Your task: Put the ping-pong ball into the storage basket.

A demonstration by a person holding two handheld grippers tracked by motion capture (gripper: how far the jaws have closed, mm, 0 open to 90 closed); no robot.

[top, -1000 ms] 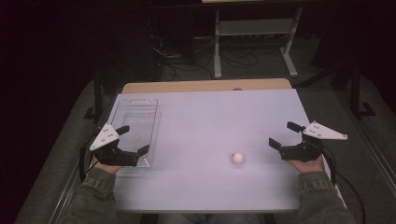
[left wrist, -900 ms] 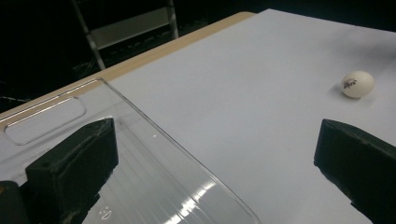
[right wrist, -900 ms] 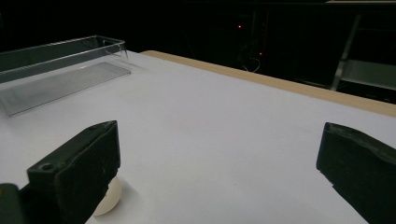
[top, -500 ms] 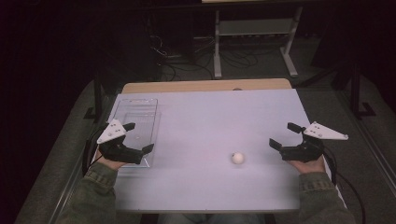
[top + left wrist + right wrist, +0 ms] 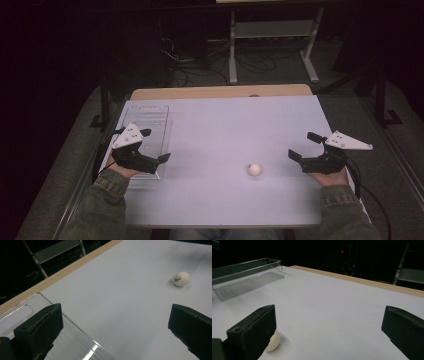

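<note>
High view: a small white ball [image 5: 255,169] is lying on the white desk [image 5: 225,130], lower centre of the frame, slightly right of middle. It is round, so no long axis or heading can be read. A clear plastic tray [image 5: 147,135] is sitting at the left of the frame, its long axis running from the near edge toward the far edge of the desk. The left tool [image 5: 154,146] is hovering over the tray's near end, jaws standing apart. The right tool [image 5: 304,146] is sitting at the right of the frame, jaws apart, well separated from the ball.

Left gripper view: the ball [image 5: 181,279] is showing at upper right, off-white with a small dark printed mark facing the camera. The tray's clear wall [image 5: 75,326] is crossing the lower left. Both black jaws are standing wide apart, nothing between them.

Right gripper view: the ball [image 5: 274,341] is lying at lower left, partly hidden behind the left-hand jaw. The tray [image 5: 244,277] is lying at upper left, open side up. Jaws standing wide apart.
</note>
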